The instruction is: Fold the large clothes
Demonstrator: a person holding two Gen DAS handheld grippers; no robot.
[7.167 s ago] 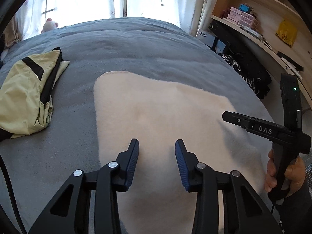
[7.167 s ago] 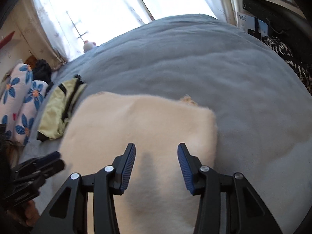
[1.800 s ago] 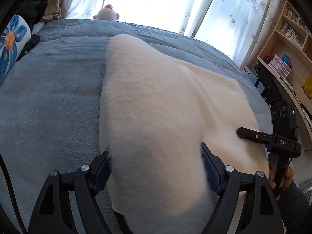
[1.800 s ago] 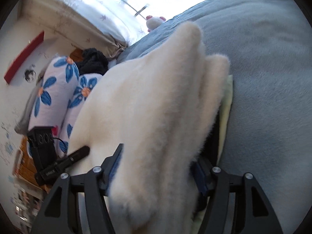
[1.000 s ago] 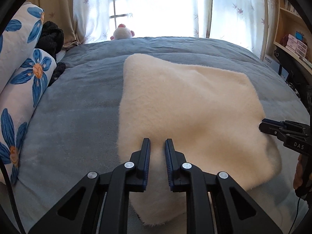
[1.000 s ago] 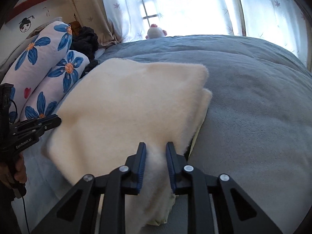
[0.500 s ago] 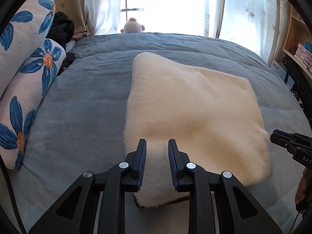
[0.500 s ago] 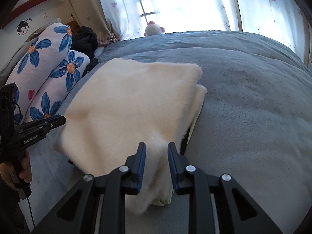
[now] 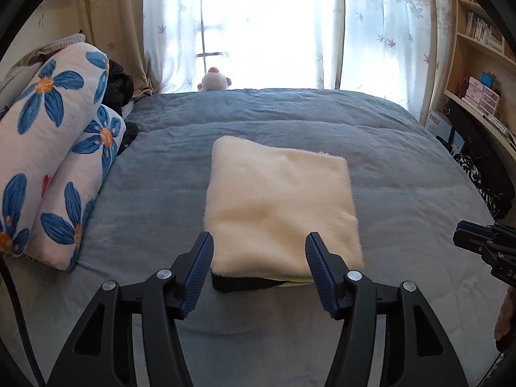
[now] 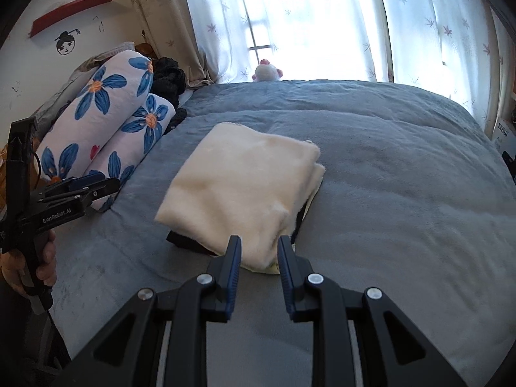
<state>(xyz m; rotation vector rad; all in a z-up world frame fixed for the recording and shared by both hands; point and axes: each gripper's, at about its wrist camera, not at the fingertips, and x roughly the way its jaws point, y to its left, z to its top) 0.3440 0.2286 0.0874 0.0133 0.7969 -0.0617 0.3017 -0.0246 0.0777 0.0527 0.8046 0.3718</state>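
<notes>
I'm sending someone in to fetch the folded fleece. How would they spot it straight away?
Look at the big bed with the grey-blue cover under the bright curtained window. In the middle of it lies the folded fleece, a flat squarish stack. It is the only cream, fluffy thing there, unlike the blue-flowered pillows at the side and the small plush toy by the window.

**Folded fleece on the bed**

Your right hand-held gripper (image 10: 258, 251) hangs above the cream fleece (image 10: 242, 187), jaws slightly apart, gripping nothing. Your left hand-held gripper (image 10: 93, 185) sits near the floral pillows (image 10: 106, 122).
</notes>
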